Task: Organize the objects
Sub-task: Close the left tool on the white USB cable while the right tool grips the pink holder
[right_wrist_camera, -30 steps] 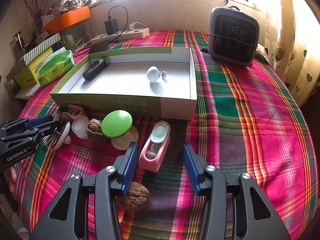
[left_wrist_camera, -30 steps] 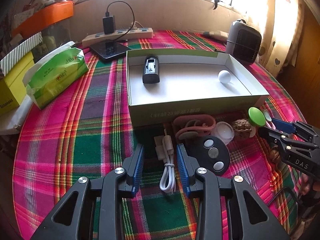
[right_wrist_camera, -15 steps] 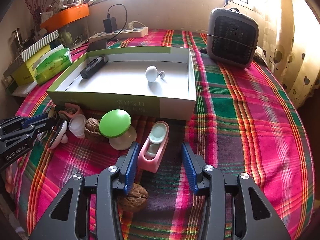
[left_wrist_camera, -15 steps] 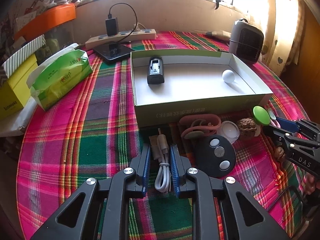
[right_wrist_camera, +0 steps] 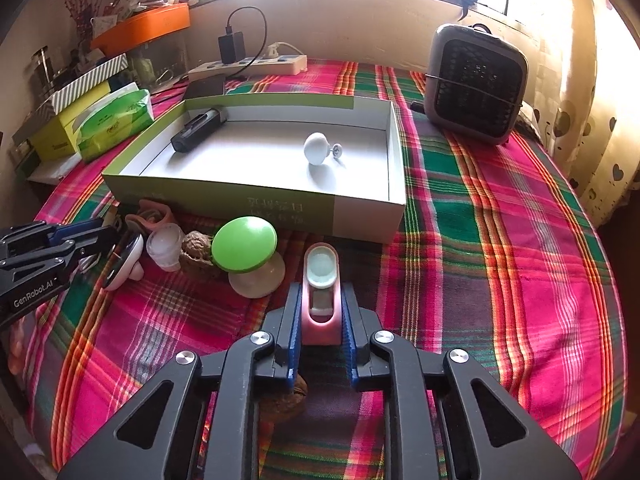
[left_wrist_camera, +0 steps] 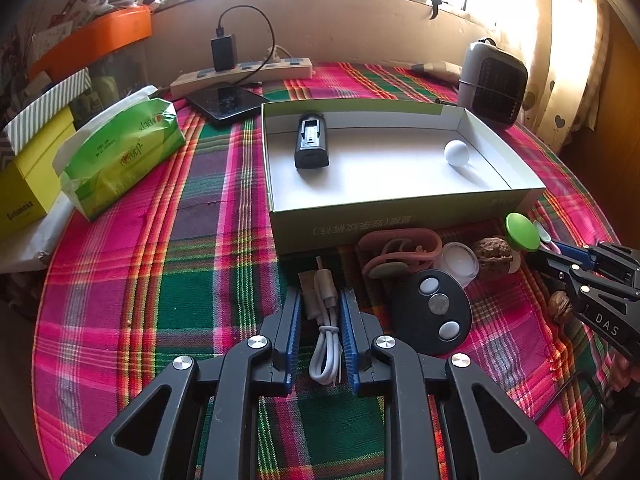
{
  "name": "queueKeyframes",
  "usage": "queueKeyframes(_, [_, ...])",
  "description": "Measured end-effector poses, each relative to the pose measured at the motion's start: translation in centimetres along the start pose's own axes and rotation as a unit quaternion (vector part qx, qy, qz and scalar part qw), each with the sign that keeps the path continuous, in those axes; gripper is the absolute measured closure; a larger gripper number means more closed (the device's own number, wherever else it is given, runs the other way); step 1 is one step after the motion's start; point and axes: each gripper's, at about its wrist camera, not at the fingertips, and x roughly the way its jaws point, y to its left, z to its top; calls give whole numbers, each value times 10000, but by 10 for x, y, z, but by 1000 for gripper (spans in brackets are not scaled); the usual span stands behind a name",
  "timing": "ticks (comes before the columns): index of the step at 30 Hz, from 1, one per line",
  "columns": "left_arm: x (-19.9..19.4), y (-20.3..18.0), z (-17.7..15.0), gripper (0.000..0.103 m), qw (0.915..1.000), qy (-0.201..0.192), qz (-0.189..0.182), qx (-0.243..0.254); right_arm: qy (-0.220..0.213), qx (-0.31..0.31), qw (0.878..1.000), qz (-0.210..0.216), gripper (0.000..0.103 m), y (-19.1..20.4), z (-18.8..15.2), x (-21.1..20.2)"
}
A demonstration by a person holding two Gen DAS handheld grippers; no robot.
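Left gripper (left_wrist_camera: 320,300) clamped on coiled white USB cable (left_wrist_camera: 325,320), lying on plaid tablecloth (left_wrist_camera: 160,280) just in front of open cardboard box (left_wrist_camera: 400,220). Right gripper (right_wrist_camera: 320,300) jaws just closed onto pink holder (right_wrist_camera: 321,300), near green-capped mushroom toy (right_wrist_camera: 245,249). Box holds black battery pack (left_wrist_camera: 311,146) and white knob (right_wrist_camera: 318,149). Walnut (left_wrist_camera: 493,258), small jar (left_wrist_camera: 460,262), black three-button remote (left_wrist_camera: 434,308) beside box

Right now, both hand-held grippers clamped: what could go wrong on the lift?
1. Left hand-held gripper pinches a coiled white USB cable; its loops may unravel and drag.
2. Right hand-held gripper holds the pink holder beside the green-capped mushroom, which might topple.
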Motion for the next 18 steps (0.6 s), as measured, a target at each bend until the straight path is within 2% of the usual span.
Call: queueKeyframes(18, [-11, -9, 7, 86, 9999, -88, -102, 48, -86, 99, 9999, 48, 85, -6, 6, -9])
